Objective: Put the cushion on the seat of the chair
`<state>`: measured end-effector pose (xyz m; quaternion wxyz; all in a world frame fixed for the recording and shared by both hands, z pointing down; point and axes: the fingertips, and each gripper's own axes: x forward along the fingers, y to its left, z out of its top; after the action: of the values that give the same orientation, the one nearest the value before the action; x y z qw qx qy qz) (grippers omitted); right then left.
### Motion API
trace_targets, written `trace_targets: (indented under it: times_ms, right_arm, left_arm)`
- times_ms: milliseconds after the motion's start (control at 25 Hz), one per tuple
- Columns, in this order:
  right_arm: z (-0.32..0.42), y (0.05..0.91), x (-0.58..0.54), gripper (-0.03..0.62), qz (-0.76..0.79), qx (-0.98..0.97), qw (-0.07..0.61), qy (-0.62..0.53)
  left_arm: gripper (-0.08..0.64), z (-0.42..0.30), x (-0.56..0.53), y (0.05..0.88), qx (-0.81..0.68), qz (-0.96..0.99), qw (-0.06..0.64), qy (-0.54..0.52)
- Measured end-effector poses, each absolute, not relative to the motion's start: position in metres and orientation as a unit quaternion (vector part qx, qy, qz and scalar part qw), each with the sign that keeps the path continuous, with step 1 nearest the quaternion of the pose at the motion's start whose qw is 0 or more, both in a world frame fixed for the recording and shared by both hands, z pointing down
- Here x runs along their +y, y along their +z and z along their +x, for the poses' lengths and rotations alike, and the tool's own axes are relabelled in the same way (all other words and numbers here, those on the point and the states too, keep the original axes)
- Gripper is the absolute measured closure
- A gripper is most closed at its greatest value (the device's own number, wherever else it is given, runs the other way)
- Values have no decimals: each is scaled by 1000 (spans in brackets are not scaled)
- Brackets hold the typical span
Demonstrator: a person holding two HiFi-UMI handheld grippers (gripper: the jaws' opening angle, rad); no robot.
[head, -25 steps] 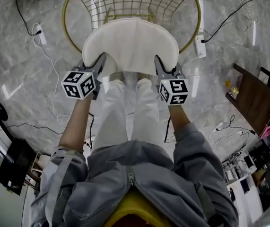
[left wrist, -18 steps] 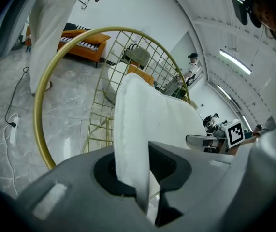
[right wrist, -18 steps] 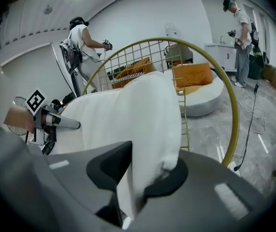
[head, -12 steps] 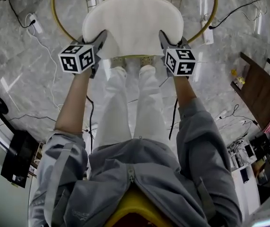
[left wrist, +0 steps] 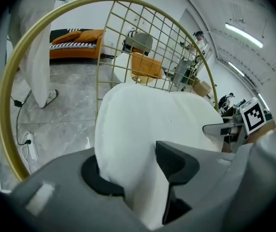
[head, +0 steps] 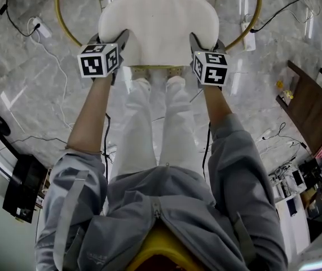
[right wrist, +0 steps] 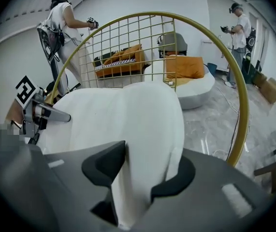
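**Cushion on the seat, both claws letting go**

The white cushion (head: pixel 158 24) lies flat on the seat of the chair (right wrist: pixel 246 100). It covers the seat from the wire back to the near edge and sits inside the gold hoop that rings it. The chair stands on a grey marble floor (head: pixel 25 95).

The left claw (head: pixel 110 38) is at the near left corner of the seat and points steeply down. Its jaws are opening with the cushion's left edge between them. In the left gripper view the fabric narrows where it passes between the dark pads (left wrist: pixel 176 163) and touches both of them.

The right claw (head: pixel 207 42) is at the near right corner of the seat, tilted down in the same way. Its jaws are opening too, with the cushion's right edge between them. In the right gripper view the soft rim is squeezed thin between the two pads (right wrist: pixel 104 166) and spreads wide beyond them.

The person stands at the near edge of the seat. Their legs (head: pixel 149 129), in white trousers, reach up between the two claws, and the shoe tips are just under the cushion's front edge. Cables and power strips trail over the floor on either side of the chair. Past the wire back, both gripper views show an orange sofa (left wrist: pixel 77 42).
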<state>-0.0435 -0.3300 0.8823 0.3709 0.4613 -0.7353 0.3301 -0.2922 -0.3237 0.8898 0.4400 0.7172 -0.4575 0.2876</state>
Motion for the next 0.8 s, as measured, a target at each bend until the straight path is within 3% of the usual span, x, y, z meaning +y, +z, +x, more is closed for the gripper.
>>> trace_targets:
  times_ms: [200, 480, 720, 800]
  right_arm:
    - [-38, 886, -336, 377, 479, -723, 390, 310]
    - [-24, 887, -341, 182, 522, -684, 435, 264]
    - [-20, 867, -343, 169, 541, -683, 430, 236]
    - [-22, 857, -340, 201, 546, -686, 419, 237]
  left_arm:
    - [275, -295, -324, 898, -458, 713, 417, 327]
    - [102, -308, -322, 899, -493, 694, 375, 367]
    - [91, -323, -322, 878, -529, 686, 351, 355]
    - [91, -324, -321, 867, -534, 692, 339, 349]
